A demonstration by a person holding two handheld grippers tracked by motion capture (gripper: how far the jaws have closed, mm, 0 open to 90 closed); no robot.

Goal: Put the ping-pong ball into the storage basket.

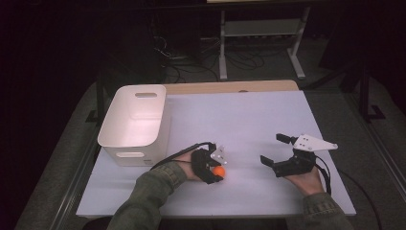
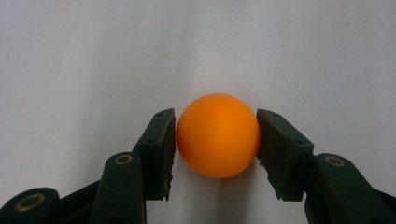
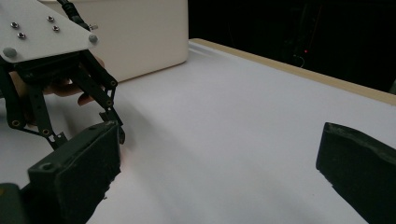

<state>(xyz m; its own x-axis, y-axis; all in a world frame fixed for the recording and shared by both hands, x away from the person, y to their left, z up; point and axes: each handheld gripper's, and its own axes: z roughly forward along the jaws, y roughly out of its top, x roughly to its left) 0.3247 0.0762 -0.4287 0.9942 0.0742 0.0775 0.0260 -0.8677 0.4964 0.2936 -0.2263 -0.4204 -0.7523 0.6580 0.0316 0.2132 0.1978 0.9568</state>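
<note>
Left gripper [image 2: 217, 140] clamps small orange plastic ball [image 2: 217, 136] on white tabletop [image 1: 249, 120]
Ball sits low, near the table's front edge; right gripper [image 1: 275, 149] gapes empty. White plastic bin [image 1: 135, 120] holds nothing visible; lift and any drop-in likely remain

An orange ball [image 2: 217, 136] is glowing evenly, unpatterned, between the black jaws of the left gripper [image 1: 215, 168]. The table [image 1: 249, 120] beneath is showing plain white, and the bin [image 1: 135, 122] beyond is showing white. The right gripper [image 1: 279, 151] is wearing black with a pale grey plate.
</note>
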